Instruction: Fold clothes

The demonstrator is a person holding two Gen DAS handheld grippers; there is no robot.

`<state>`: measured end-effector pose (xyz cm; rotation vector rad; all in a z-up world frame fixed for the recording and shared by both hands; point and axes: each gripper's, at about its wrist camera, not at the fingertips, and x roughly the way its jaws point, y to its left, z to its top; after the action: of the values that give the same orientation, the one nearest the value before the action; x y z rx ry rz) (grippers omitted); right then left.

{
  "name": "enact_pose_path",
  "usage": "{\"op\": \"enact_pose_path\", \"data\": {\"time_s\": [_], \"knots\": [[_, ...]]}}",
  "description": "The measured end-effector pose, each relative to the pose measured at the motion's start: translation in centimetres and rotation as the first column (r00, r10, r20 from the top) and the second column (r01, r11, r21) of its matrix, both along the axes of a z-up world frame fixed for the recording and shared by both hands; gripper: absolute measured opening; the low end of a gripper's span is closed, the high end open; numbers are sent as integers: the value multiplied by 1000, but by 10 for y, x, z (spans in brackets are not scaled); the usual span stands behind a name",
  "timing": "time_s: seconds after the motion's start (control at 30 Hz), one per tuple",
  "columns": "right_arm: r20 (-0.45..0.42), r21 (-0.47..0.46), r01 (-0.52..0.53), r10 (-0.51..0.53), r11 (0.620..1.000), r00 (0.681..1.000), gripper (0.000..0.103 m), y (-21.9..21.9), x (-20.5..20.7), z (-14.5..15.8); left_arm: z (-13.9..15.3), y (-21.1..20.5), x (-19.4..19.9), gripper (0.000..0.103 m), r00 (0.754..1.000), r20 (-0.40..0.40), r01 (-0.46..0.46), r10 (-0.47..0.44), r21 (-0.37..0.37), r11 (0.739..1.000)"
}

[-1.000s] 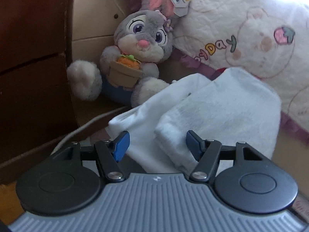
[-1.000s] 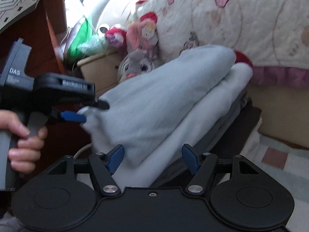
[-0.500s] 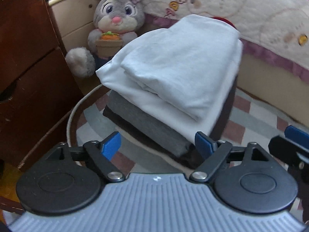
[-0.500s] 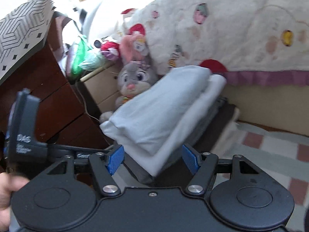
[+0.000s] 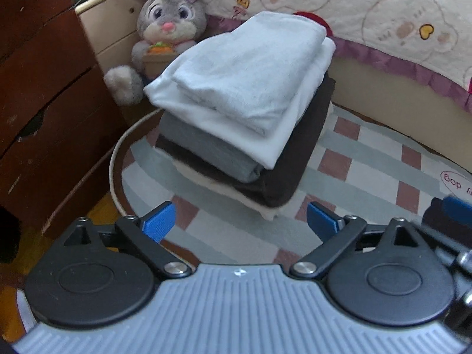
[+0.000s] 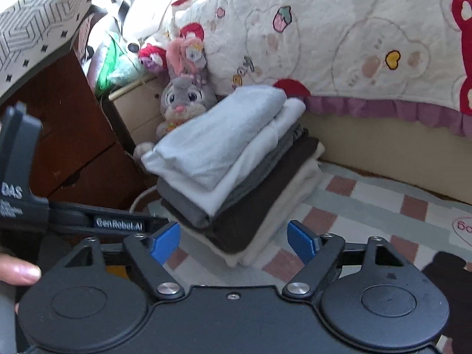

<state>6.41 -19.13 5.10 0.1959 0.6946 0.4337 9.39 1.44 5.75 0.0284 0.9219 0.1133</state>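
Fingers of the left gripper (image 5: 239, 221) and right gripper (image 6: 234, 242) are spread, pinching nothing. Above each in its frame, the stack of folded clothes (image 5: 244, 103) sits on the checked rug (image 5: 368, 159), pale blue piece (image 6: 218, 138) topmost, its long axis running lower left to upper right. Neither gripper looks clearly nearer.

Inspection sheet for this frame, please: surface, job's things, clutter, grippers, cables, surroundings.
Surface: checked rug on the floor.
Job's things: stack of folded clothes, pale blue on top, then white, grey, dark brown, cream.
Clutter: plush rabbit behind the stack.
Grippers: left gripper and right gripper both open, empty, short of the stack.
Cables: white cord curving along the rug's edge.
Surroundings: bed quilt, wooden drawers.
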Motion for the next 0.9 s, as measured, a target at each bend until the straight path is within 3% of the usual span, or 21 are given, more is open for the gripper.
{"op": "enact_pose_path", "data": {"time_s": [0.13, 0.27, 0.9], "knots": [[-56, -17, 1, -2, 1000, 998, 87, 5, -11, -3, -7, -4, -11, 101, 999, -42, -1, 2, 33, 999], [-56, -77, 7, -11, 997, 998, 87, 13, -21, -4, -9, -6, -23, 101, 998, -58, 13, -10, 49, 999], [-57, -132, 26, -34, 991, 998, 88, 10, -47, 1, -3, -17, -52, 101, 999, -20, 43, -41, 99, 994]]}}
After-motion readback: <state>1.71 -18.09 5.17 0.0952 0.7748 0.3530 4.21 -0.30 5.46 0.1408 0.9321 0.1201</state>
